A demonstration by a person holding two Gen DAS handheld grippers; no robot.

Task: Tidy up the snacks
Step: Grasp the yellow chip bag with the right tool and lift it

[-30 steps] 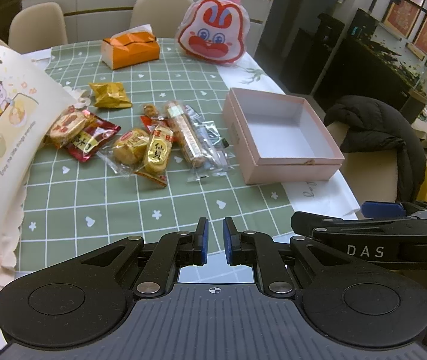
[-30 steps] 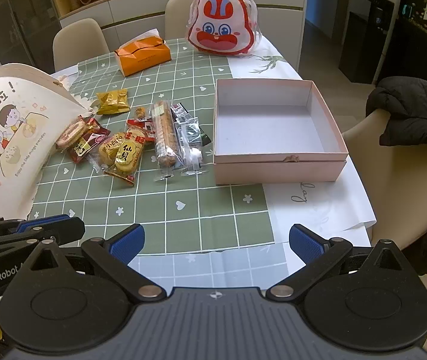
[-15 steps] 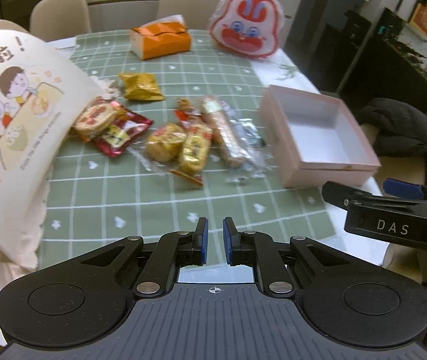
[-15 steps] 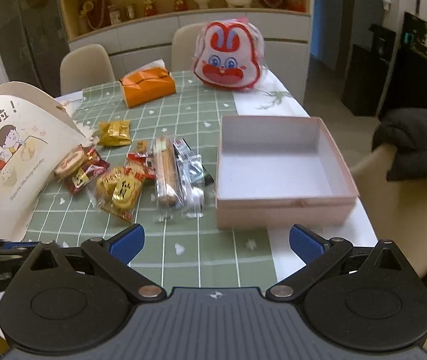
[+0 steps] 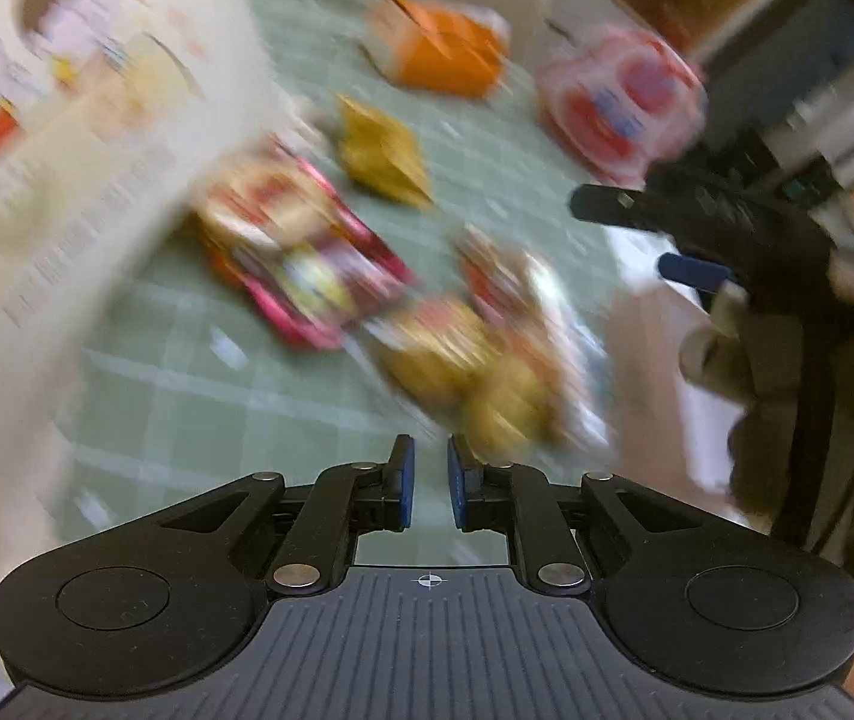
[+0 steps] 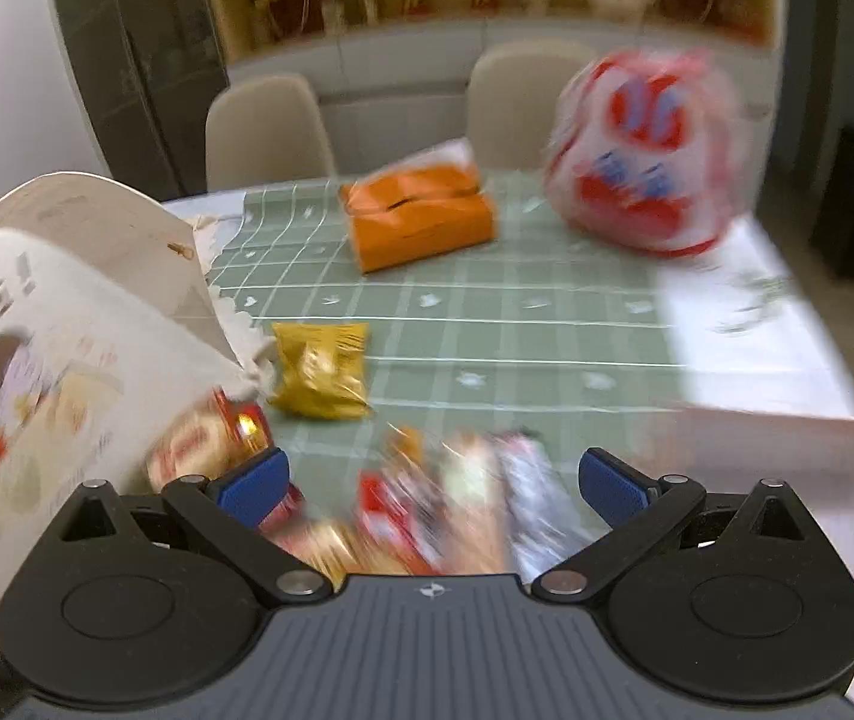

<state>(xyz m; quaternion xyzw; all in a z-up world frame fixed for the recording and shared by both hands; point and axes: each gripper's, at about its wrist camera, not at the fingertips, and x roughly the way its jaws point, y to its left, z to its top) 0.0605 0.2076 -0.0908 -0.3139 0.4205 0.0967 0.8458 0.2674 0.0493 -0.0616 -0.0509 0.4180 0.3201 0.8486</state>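
The table [image 6: 547, 336], under its green checked cloth, carries everything I work with. At its left stands the large white printed bag [image 6: 54, 360]; at the right edge only a pale blurred strip of the pink box [image 6: 757, 450] shows. The snacks [image 6: 439, 504] lie in a loose pile between bag and box, directly under my right gripper [image 6: 433, 483]; a yellow packet [image 6: 318, 378] sits apart, nearer the bag.

My right gripper has its jaws spread wide and empty. My left gripper [image 5: 427, 480] has its pads nearly together with nothing between them, just short of the pile.

Risk: both views are smeared, so packet edges cannot be told apart. The wrappers appear thin, glossy and overlapping; I judge that a hasty pinch could take two at once, slip off the film, or push the pile toward the bag.
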